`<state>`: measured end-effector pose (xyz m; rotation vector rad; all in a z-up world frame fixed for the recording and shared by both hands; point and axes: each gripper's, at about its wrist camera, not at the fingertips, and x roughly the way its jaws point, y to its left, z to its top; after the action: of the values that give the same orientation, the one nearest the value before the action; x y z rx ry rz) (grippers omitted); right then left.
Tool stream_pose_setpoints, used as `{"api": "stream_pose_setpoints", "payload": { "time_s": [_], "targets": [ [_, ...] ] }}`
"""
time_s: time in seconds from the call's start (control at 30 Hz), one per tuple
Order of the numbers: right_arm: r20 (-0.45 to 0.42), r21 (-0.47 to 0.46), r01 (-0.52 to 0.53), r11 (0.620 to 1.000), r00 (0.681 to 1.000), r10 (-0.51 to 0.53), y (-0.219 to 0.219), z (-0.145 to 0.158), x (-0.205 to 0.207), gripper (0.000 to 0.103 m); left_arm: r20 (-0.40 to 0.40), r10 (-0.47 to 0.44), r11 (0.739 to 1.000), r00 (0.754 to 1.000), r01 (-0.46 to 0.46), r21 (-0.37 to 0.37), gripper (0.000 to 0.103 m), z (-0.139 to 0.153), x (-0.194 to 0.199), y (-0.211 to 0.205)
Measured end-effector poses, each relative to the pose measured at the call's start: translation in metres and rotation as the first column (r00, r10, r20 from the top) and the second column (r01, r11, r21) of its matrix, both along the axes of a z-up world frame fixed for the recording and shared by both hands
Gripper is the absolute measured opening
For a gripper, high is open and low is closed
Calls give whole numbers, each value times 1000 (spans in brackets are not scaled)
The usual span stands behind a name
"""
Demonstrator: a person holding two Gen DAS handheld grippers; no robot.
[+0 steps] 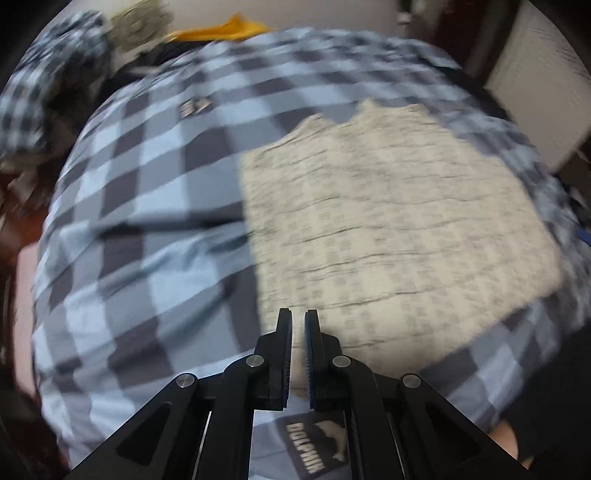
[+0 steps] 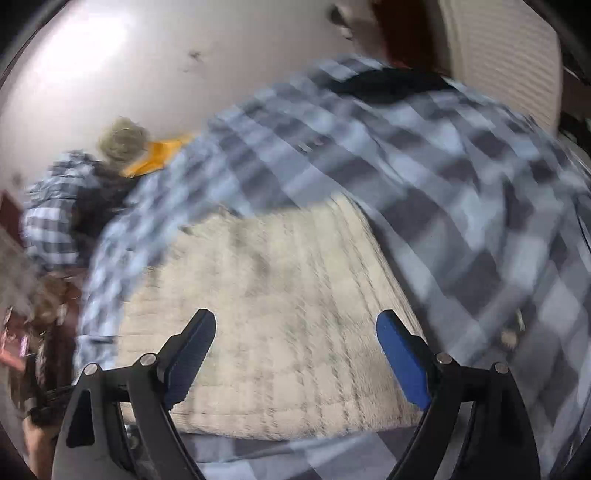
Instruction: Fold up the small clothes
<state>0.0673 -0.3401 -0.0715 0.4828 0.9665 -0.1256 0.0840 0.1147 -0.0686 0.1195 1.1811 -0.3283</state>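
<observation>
A cream checked cloth [image 1: 399, 218] lies folded flat on a blue-and-grey checked bedsheet [image 1: 147, 177]. My left gripper [image 1: 298, 314] is shut with nothing between its fingers, just above the cloth's near left corner. In the right wrist view the same cloth [image 2: 280, 295] fills the middle. My right gripper [image 2: 297, 325] is open and empty, its fingers spread over the cloth's near part. Both views are blurred by motion.
A yellow garment [image 1: 225, 29] and a heap of other clothes [image 1: 55, 74] lie at the far left of the bed. The heap [image 2: 74, 199] and yellow garment [image 2: 155, 155] also show in the right wrist view. A pale wall [image 2: 129, 66] stands behind.
</observation>
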Motion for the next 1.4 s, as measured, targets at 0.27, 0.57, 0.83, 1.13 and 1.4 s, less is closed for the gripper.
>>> {"api": "stream_pose_setpoints", "payload": {
  "time_s": [0.27, 0.57, 0.83, 1.13, 1.4],
  "targets": [
    [-45, 168, 42, 985, 998, -35, -26, -16, 7, 87, 149, 13, 994, 989, -28, 103, 5, 26, -3, 22],
    [-64, 81, -138, 987, 988, 144, 17, -20, 22, 87, 68, 145, 988, 987, -149, 46, 4, 54, 38, 101],
    [-59, 58, -217, 974, 974, 220, 30, -19, 22, 87, -56, 6, 1000, 998, -6, 5, 4, 13, 3, 66],
    [-93, 131, -177, 975, 977, 190, 20, -25, 22, 87, -63, -84, 993, 994, 78, -90, 103, 2, -3, 46],
    [-113, 163, -158, 974, 978, 177, 15, -30, 21, 87, -169, -179, 958, 969, 132, -253, 103, -41, -19, 27]
  ]
}}
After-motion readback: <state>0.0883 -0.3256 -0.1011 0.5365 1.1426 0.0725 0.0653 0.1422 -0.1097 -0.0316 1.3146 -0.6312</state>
